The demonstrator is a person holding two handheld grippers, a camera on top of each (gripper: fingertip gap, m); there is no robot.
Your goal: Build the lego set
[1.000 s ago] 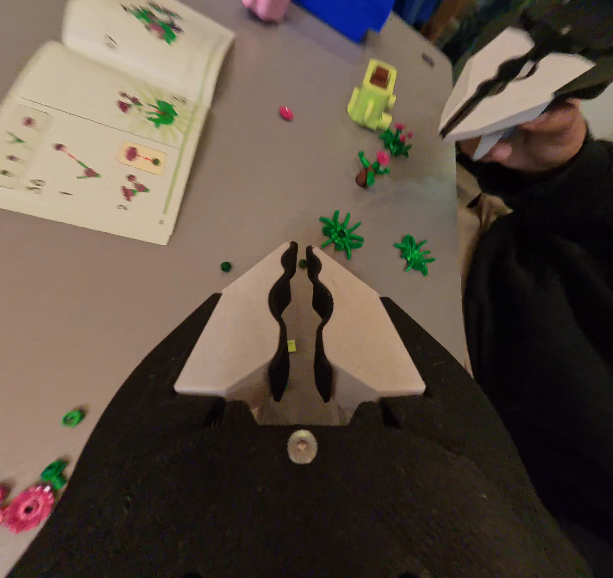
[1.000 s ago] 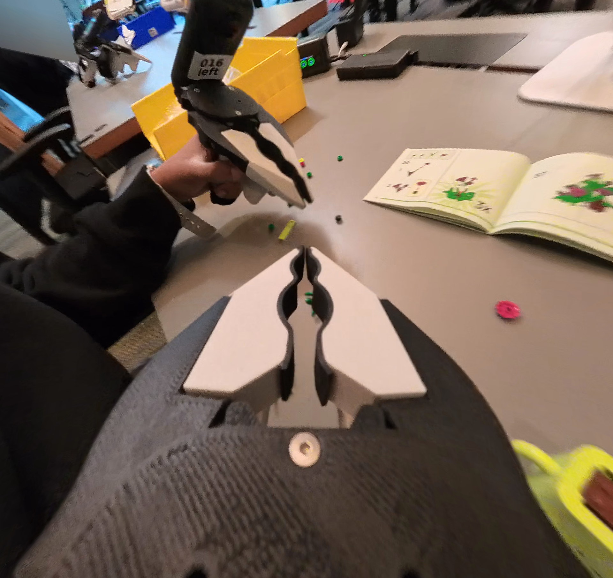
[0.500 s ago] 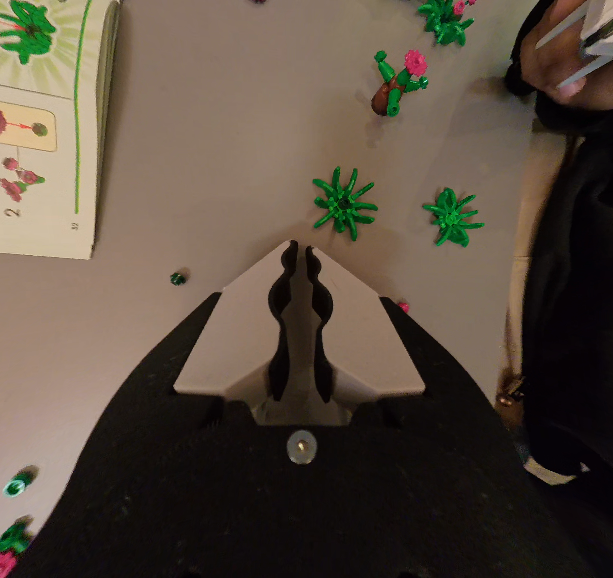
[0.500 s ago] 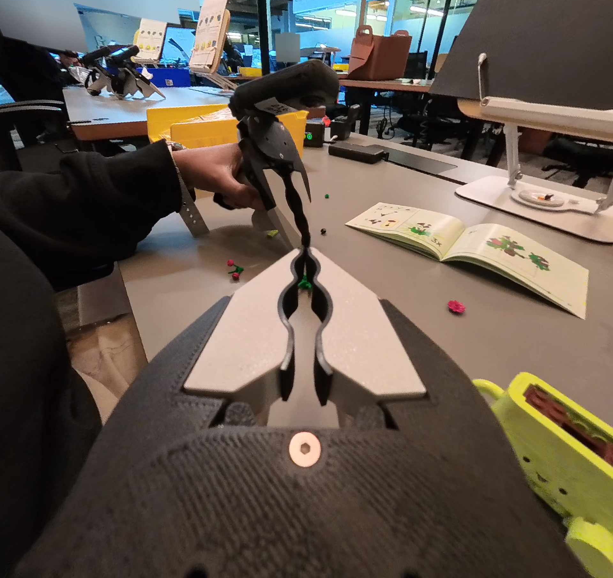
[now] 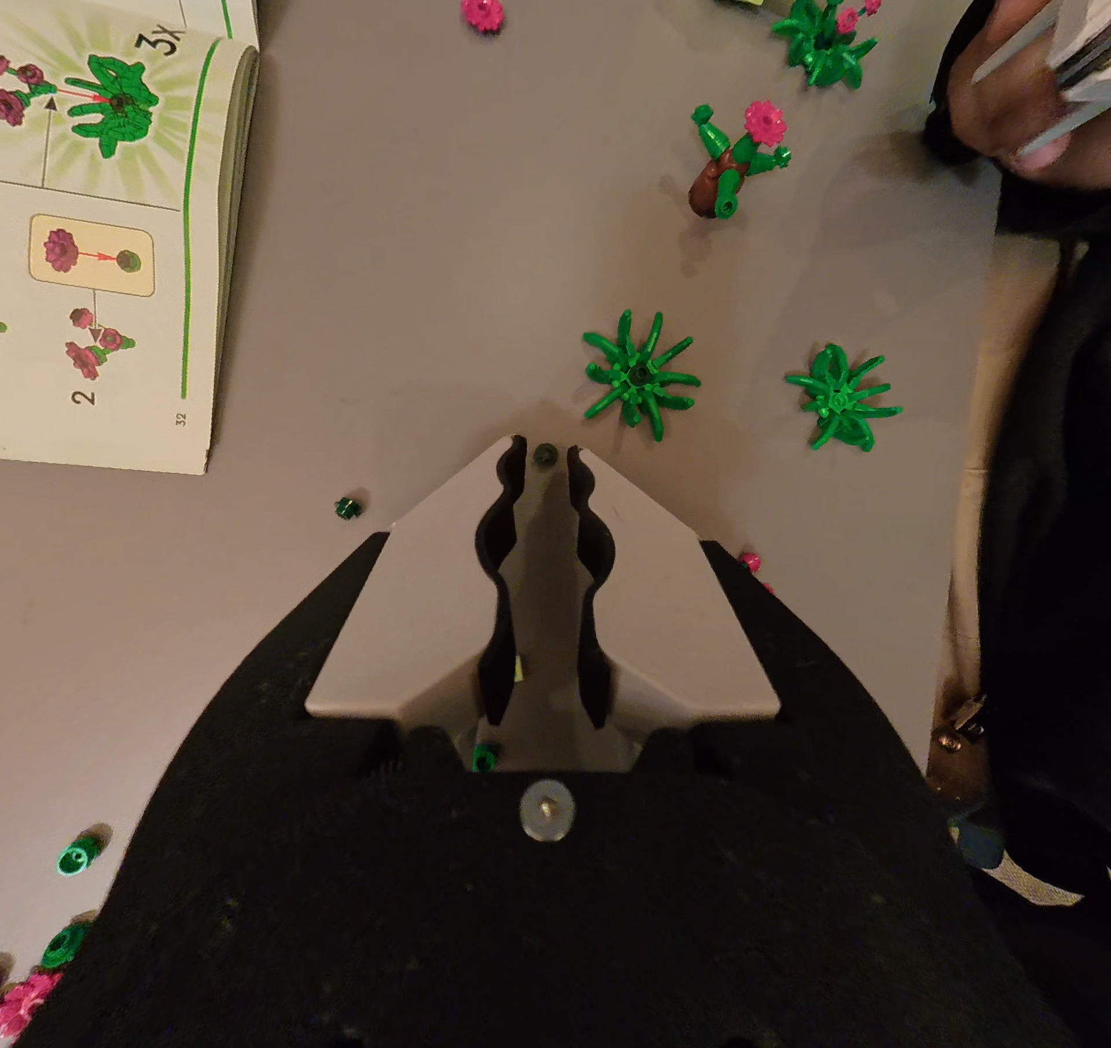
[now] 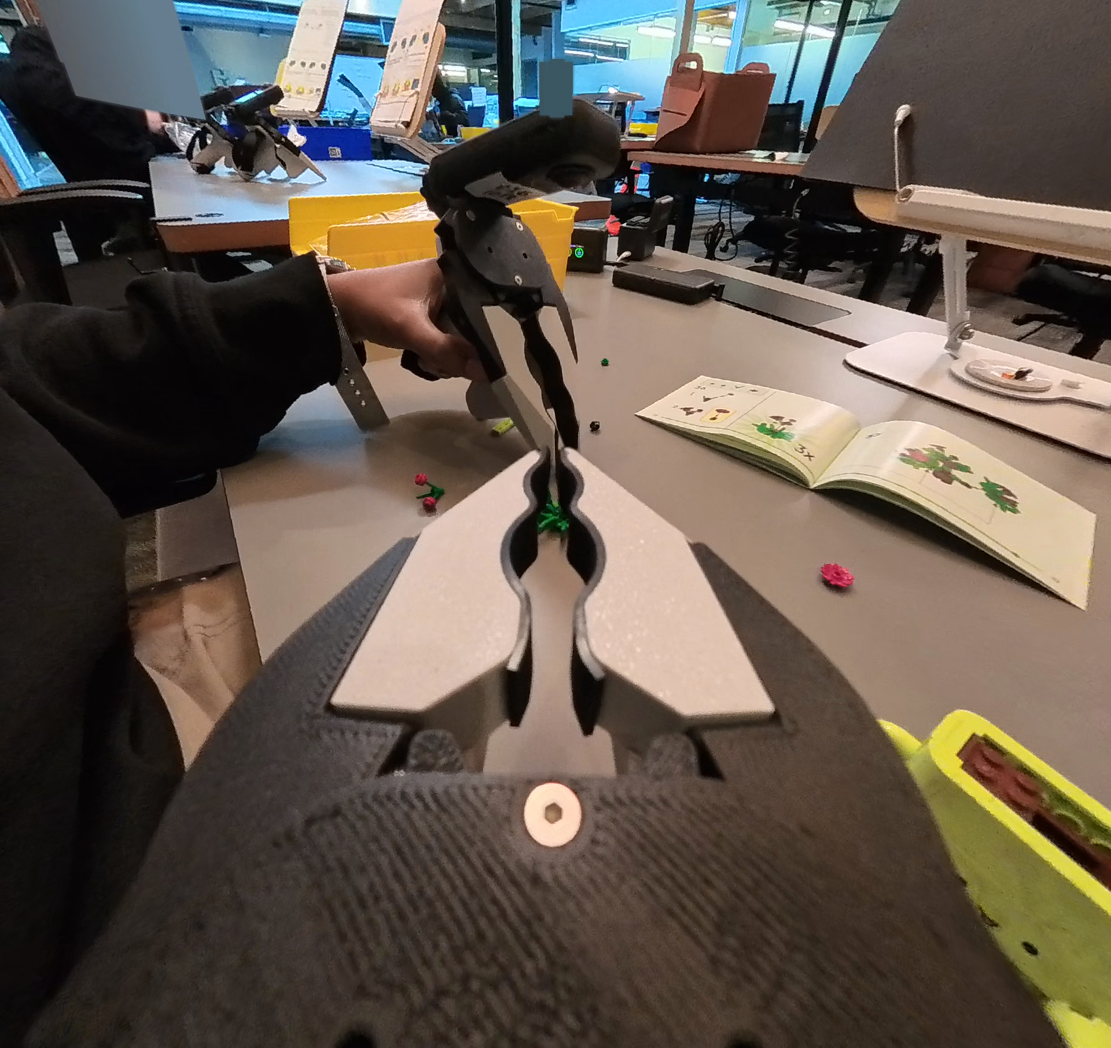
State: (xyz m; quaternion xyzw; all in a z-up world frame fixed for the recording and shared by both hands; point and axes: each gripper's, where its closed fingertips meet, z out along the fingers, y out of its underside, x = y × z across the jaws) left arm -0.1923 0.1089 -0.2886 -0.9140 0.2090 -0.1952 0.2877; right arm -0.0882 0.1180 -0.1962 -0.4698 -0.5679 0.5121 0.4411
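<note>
My left gripper [image 5: 545, 451] points down at the grey table [image 5: 421, 237], its jaws a little apart. A small dark green round stud [image 5: 545, 455] lies on the table between the tips, with a gap on each side. A spiky green leaf piece [image 5: 640, 379] lies just right of the tips, and a second one [image 5: 841, 397] lies farther right. My right gripper [image 6: 556, 455] is held over the table's near edge, jaws nearly together and empty. The right wrist view shows the left gripper [image 6: 559, 433] tip-down on the table, in a hand.
An open instruction booklet [image 5: 120, 177] lies at the left. A lime-green pot [image 6: 1022, 839], a leaf cluster with pink flowers [image 5: 823, 39], a brown stem piece with a flower [image 5: 736, 159] and a loose pink flower [image 5: 482, 10] lie beyond. Small green studs [image 5: 348, 508] lie nearby. There is about 15 cm between the tips of the two grippers. Measured from the fingertips, the lime-green pot [image 6: 1022, 839] is 15 cm or so from the right gripper and 25 cm from the left.
My left gripper has tipped down close over the table and its jaws have opened a little. The dark green stud now shows between the tips. The right gripper has levelled out.
</note>
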